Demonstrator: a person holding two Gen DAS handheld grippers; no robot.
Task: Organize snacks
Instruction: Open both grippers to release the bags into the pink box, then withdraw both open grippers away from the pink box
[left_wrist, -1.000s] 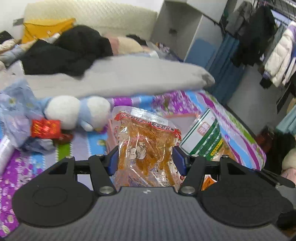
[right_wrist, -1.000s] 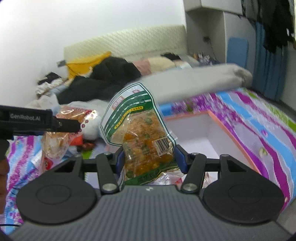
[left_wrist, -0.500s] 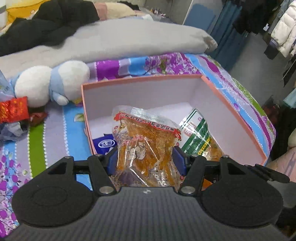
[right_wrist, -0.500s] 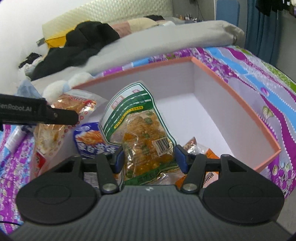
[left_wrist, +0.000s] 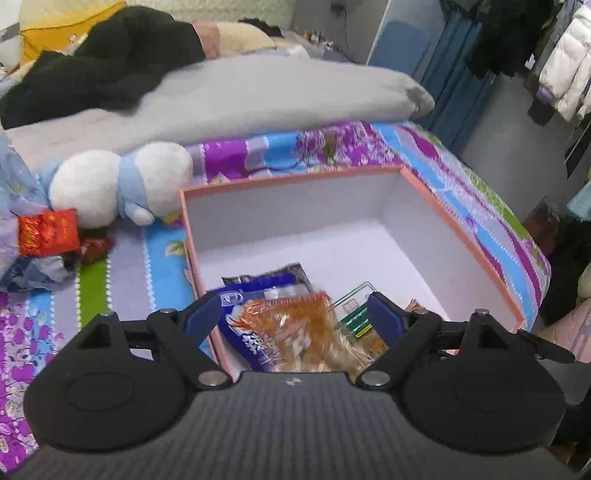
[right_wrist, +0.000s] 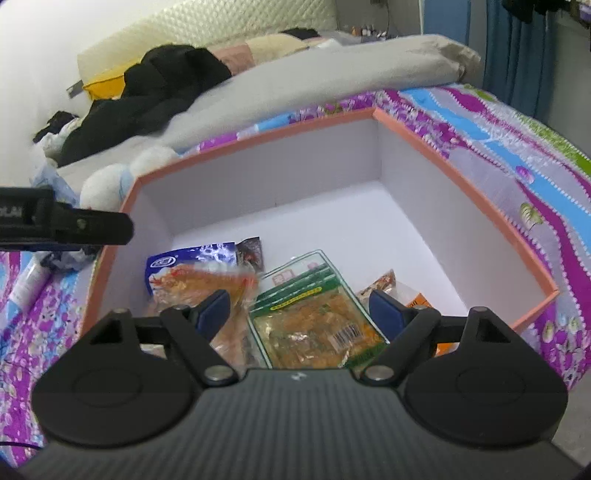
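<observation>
While both grippers hang over the box (right_wrist: 461, 177), note that their jaws are opening, and neither pair of pads presses on a packet. Your left gripper (left_wrist: 293, 314) has the orange snack bag (left_wrist: 295, 332) between its spread fingers, blurred and apparently dropping onto the blue packet (left_wrist: 251, 314) near the box's left wall. Your right gripper (right_wrist: 299, 310) has the green-striped bag (right_wrist: 314, 317) lying between its blue fingertips (right_wrist: 384, 310), flat on the box floor.

Contents of the box: blue packet, orange snack bag, green-striped bag, a small dark sachet (right_wrist: 253, 251), and an orange-labelled packet (right_wrist: 410, 299) at the right. All sit in the near half; the far half is bare.

Hazards from this point:

- Snagging. If you lift either gripper before the jaws are fully clear, a pad may catch crinkled film and drag a bag back out.
- Collision. The left gripper's outer edge shows in the right wrist view just beside the box's left rim (the two tools work close together). Withdraw one at a time.
- Tipping. Pressing down on the rim could shift the box on the soft bedspread (left_wrist: 110, 280).
- Missed items. Red wrappers (left_wrist: 48, 236) lie outside the box near the plush toy (left_wrist: 118, 184); whether they are snacks cannot be told.
</observation>
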